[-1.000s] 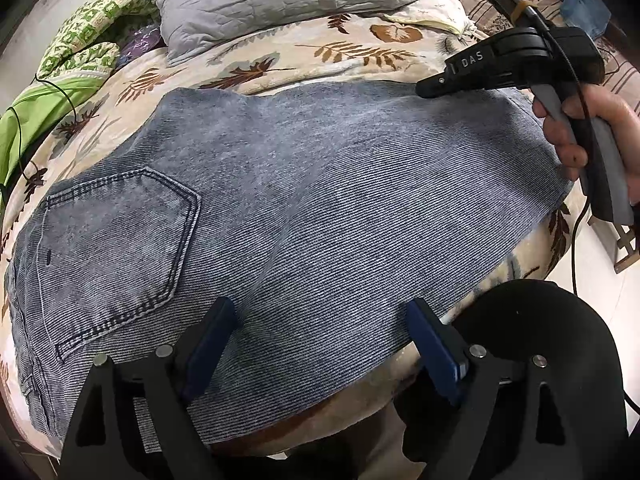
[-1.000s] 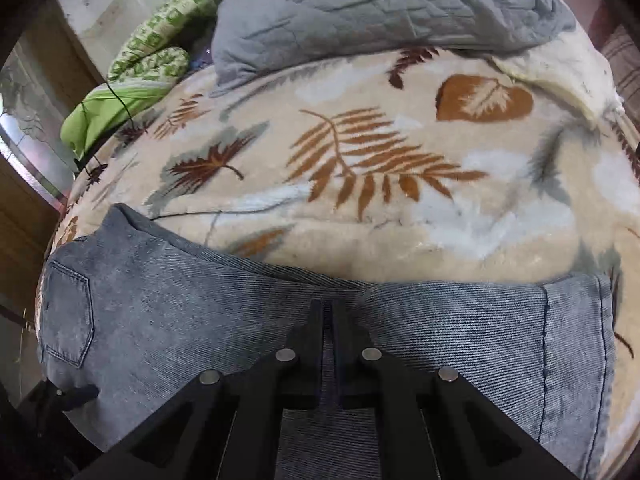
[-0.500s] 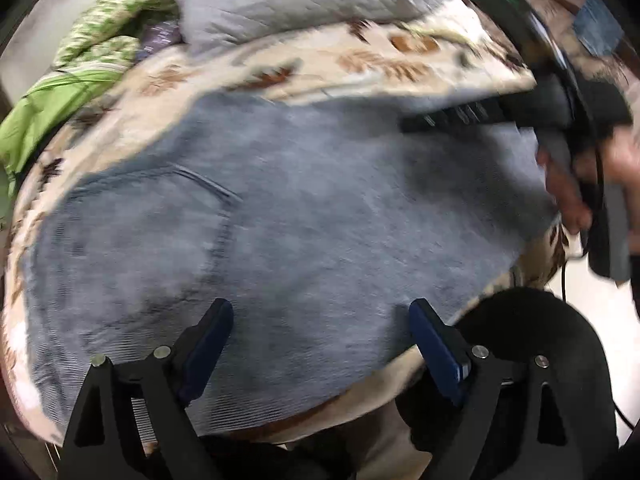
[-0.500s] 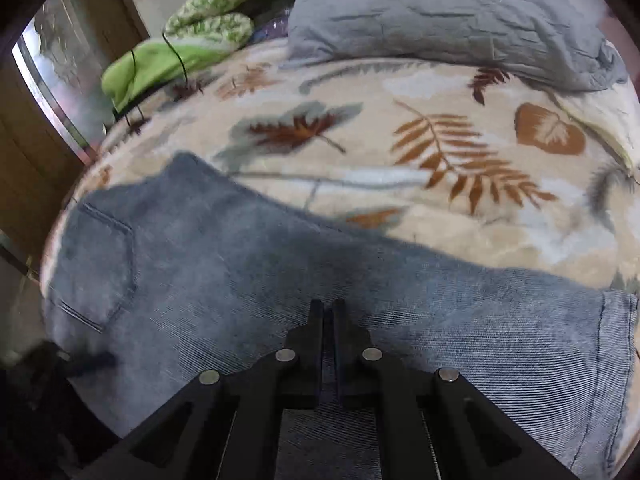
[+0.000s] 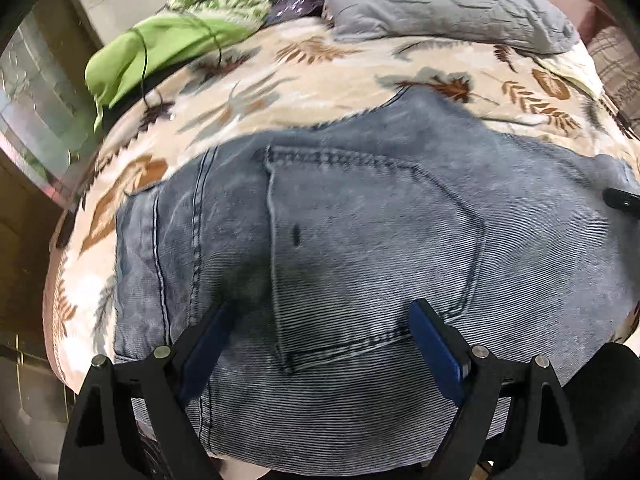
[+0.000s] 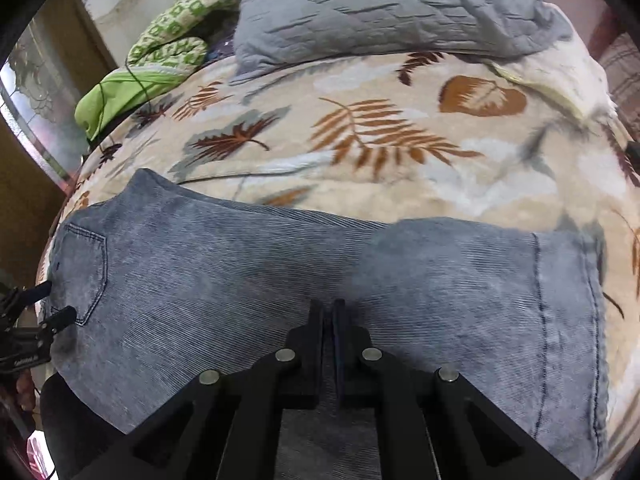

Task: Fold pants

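Grey-blue denim pants (image 6: 248, 272) lie flat across the near part of a bed whose blanket (image 6: 360, 160) is cream with brown and grey leaf prints; the pants serve as the landmark here. Their back pocket (image 5: 360, 240) faces up at the waist end, and a stitched hem (image 6: 568, 320) marks the opposite end. Beyond the pants, at the far side of the bed, rests a grey quilted pillow (image 6: 380, 4); beside it and toward the waist end of the pants lie a green-and-white patterned cloth (image 6: 176, 28) and a plain lime-green cloth (image 5: 160, 44), with a thin dark cable (image 5: 142, 64) trailing over the latter. The left claw (image 5: 320, 340) is released, its blue-padded fingers (image 5: 434, 344) spread wide, one at each side of the lower part of the back pocket, with no fabric pinched between them; whether the pads rest on the denim cannot be told. The right claw (image 6: 328, 320) is clenched, its two fingers pressed together over the middle of the pants, between pocket and hem; a narrow strip of denim shows between them, though whether it is actually pinched cannot be told. In the right wrist view the left claw (image 6: 48, 304) appears at the pocket end of the pants, with part of a hand (image 6: 24, 394) below it.
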Tool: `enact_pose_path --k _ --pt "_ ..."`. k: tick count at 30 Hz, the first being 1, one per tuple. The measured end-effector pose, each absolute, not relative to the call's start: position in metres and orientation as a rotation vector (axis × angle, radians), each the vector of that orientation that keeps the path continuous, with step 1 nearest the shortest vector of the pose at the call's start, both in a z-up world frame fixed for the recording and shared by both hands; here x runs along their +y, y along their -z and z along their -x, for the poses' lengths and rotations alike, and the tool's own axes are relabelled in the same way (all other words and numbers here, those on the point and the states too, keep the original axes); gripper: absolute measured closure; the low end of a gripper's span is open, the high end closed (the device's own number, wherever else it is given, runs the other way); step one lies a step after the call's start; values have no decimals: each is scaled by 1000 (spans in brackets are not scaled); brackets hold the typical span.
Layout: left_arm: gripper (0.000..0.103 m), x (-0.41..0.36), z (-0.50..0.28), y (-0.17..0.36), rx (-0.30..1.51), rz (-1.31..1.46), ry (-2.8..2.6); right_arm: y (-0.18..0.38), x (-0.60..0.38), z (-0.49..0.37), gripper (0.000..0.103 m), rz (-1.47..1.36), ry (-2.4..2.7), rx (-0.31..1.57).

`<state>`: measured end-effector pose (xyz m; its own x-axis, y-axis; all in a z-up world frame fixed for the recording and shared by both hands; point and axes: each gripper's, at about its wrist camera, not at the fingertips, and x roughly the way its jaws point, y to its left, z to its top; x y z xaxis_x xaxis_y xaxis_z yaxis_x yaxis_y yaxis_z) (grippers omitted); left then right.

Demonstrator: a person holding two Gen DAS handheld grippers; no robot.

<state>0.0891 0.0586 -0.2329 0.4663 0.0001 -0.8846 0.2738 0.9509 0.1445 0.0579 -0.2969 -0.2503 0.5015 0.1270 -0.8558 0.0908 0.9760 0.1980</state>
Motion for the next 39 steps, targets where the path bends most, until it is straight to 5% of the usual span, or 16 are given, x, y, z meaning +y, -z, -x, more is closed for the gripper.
enact_pose_path --k 19,39 --pt "12 58 -89 237 1065 -289 165 247 -238 -62 97 -164 -135 1045" --pt "4 56 -93 241 1085 -316 124 257 -398 48 97 -455 -50 955"
